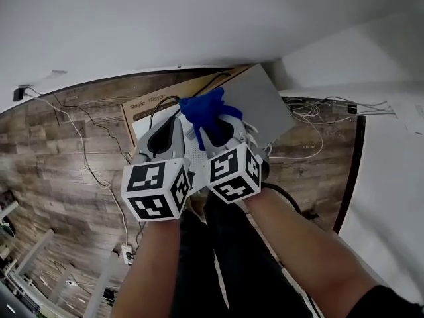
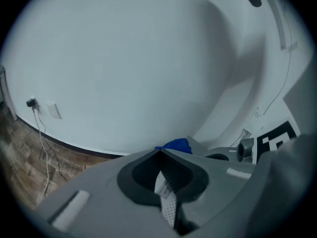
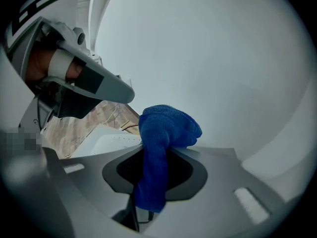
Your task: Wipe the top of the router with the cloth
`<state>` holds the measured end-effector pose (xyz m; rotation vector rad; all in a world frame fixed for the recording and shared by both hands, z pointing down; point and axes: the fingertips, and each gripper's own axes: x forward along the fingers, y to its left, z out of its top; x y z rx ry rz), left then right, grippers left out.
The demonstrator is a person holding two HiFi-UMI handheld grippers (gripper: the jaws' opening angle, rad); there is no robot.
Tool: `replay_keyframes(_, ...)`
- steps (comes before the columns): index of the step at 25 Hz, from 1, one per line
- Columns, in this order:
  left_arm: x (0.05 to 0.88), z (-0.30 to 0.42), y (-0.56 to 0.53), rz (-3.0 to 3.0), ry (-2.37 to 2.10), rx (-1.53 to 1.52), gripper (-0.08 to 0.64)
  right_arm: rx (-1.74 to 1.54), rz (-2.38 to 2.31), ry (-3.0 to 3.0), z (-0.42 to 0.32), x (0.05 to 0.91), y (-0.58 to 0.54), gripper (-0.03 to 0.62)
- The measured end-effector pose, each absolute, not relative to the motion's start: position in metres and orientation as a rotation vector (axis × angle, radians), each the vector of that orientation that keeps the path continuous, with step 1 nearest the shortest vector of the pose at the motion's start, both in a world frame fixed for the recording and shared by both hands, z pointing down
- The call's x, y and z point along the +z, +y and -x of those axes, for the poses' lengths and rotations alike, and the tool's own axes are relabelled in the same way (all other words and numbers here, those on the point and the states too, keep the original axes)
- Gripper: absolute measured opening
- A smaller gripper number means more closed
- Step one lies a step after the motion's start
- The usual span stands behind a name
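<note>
I hold both grippers up close together, side by side. My left gripper point(image 1: 172, 123) point(image 2: 162, 156) is shut on the thin edge of a white perforated router point(image 1: 197, 161) point(image 2: 166, 202), which stands up between its jaws. To its right, my right gripper point(image 1: 218, 121) point(image 3: 156, 157) is shut on a blue cloth point(image 1: 202, 111) point(image 3: 159, 143). The cloth bunches above the jaws and a tail hangs below them. In the right gripper view the router's white top point(image 3: 113, 144) lies just left of the cloth, and I cannot tell whether they touch. A corner of cloth point(image 2: 176, 145) shows past the left jaws.
Under the grippers lies a brown cardboard box point(image 1: 149, 103) with a grey flat panel point(image 1: 265, 101) beside it. Loose cables point(image 1: 86, 151) run over the wood floor to a power strip point(image 1: 126, 254). More cables point(image 1: 318, 108) lie at the right. A white wall point(image 1: 199, 18) is close ahead.
</note>
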<state>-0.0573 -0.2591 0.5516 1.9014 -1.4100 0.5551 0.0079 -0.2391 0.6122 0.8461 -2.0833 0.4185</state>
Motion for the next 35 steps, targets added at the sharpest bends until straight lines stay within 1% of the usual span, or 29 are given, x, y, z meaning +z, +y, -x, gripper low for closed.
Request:
replay_keyframes(7, 0.537, 0.013, -0.263, -2.011, -1.321, 0.628, 0.002, 0.491, -0.930, -2.064, -0.043, 0.609, -0.212, 0.127)
replay_keyframes(13, 0.529, -0.019, -0.258, -2.052, -1.276, 0.646, 0.002, 0.544, -0.998, -2.043, -0.089, 0.601, -0.196, 0.127)
replay_keyframes(20, 0.521, -0.045, -0.252, -2.062, -1.254, 0.643, 0.002, 0.524, -0.932, -2.055, -0.126, 0.586, -0.175, 0.126)
replay_keyframes(28, 0.511, -0.056, -0.245, -2.065, -1.245, 0.631, 0.002, 0.471, -1.020, -2.105, -0.150, 0.531, -0.162, 0.126)
replay_keyframes(32, 0.506, -0.065, -0.236, -2.084, -1.198, 0.641, 0.002, 0.450, -1.140, -2.110, -0.180, 0.498, -0.171, 0.126)
replay_keyframes(35, 0.511, -0.069, -0.232, -2.085, -1.176, 0.649, 0.002, 0.455, -1.229, -2.072, -0.205, 0.497, -0.191, 0.126)
